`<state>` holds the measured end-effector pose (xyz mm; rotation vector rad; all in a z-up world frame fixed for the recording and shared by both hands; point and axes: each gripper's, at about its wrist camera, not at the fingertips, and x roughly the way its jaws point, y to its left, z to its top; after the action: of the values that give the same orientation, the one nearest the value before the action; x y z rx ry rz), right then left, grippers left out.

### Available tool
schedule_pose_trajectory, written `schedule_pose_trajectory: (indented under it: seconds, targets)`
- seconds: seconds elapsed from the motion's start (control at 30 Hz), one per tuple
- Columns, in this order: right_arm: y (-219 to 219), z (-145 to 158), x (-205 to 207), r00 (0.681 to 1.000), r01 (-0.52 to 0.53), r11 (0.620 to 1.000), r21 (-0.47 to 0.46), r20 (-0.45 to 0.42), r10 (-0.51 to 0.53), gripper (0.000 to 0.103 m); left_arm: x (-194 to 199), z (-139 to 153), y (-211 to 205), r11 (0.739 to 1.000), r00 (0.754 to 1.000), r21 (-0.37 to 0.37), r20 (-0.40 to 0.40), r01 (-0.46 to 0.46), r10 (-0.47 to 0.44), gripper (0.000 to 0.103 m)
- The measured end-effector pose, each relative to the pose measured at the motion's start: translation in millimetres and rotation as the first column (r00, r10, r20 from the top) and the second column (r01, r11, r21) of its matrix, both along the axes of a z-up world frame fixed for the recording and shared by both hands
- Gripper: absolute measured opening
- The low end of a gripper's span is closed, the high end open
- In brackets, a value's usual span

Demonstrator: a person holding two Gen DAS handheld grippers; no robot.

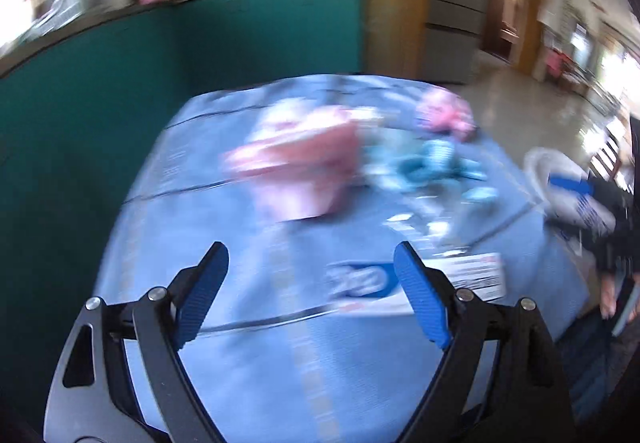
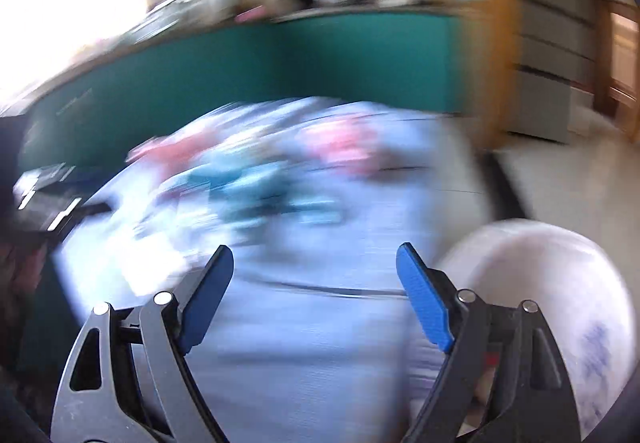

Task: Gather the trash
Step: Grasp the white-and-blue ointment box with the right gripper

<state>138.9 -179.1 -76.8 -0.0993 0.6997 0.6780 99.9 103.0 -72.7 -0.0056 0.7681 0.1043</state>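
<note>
Both views are motion-blurred. A table with a light blue cloth (image 1: pixel 280 363) holds scattered trash: a pink wrapper (image 1: pixel 304 171), a pink crumpled piece (image 1: pixel 444 115), teal scraps (image 1: pixel 432 167) and a flat white and blue package (image 1: pixel 400 283). My left gripper (image 1: pixel 310 263) is open and empty, above the near part of the cloth, with the package just beyond its right finger. My right gripper (image 2: pixel 316 263) is open and empty above the cloth (image 2: pixel 320 343). Blurred pink trash (image 2: pixel 340 147) and teal trash (image 2: pixel 256 183) lie ahead of it.
A white bag-lined bin (image 2: pixel 540 283) stands at the table's right, beside my right gripper; it also shows in the left wrist view (image 1: pixel 560 183). A teal partition (image 1: pixel 120 83) runs behind the table. The tiled floor (image 1: pixel 520 95) lies to the right.
</note>
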Motion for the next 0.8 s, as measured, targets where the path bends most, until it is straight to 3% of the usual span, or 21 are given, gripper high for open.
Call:
schedule_pose_trajectory:
  seconds: [0.1,0.23,0.33,0.53,0.7,0.77,0.8]
  targets:
    - [76.5,2.4,-16.3,0.963,-0.27,0.961,-0.066,-0.031,0.268,0.082,-15.6,7.2,33.3,0.996,0.996,-0.013,0.015,-0.086,0.086,0.087]
    - [149.3,0.4,-27.6,0.902,-0.429,0.886,-0.177,-0.028,0.431,0.082,-25.4,11.8,45.5,0.992,0.992,-0.032,0.028,-0.124,0.125,0.087]
    - [171.2,-14.8,-22.3,0.893,-0.448,0.867,-0.218,-0.065,0.445,0.082,-25.8,9.6,42.2,0.993,0.993,-0.033,0.028,-0.116,0.117,0.087]
    - [175.4,-42.4,-19.1,0.881,-0.473,0.858,-0.2,-0.135,0.454,0.082,-19.7,-0.1,28.8,0.996,0.996,-0.035,0.006,-0.086,0.086,0.087]
    - [170.0,-46.9,-23.5,0.884,-0.467,0.858,-0.215,-0.126,0.45,0.081,-17.5,-5.2,23.8,0.997,0.997,-0.032,-0.004,-0.074,0.074,0.087]
    - [163.5,-45.8,-24.2,0.895,-0.447,0.867,-0.219,-0.113,0.432,0.07,-18.3,-5.9,23.4,0.997,0.997,-0.033,-0.006,-0.074,0.074,0.087]
    - [161.2,-44.8,-24.3,0.899,-0.438,0.871,-0.221,-0.106,0.425,0.058,-18.9,-6.0,23.8,0.997,0.997,-0.034,-0.006,-0.075,0.075,0.087]
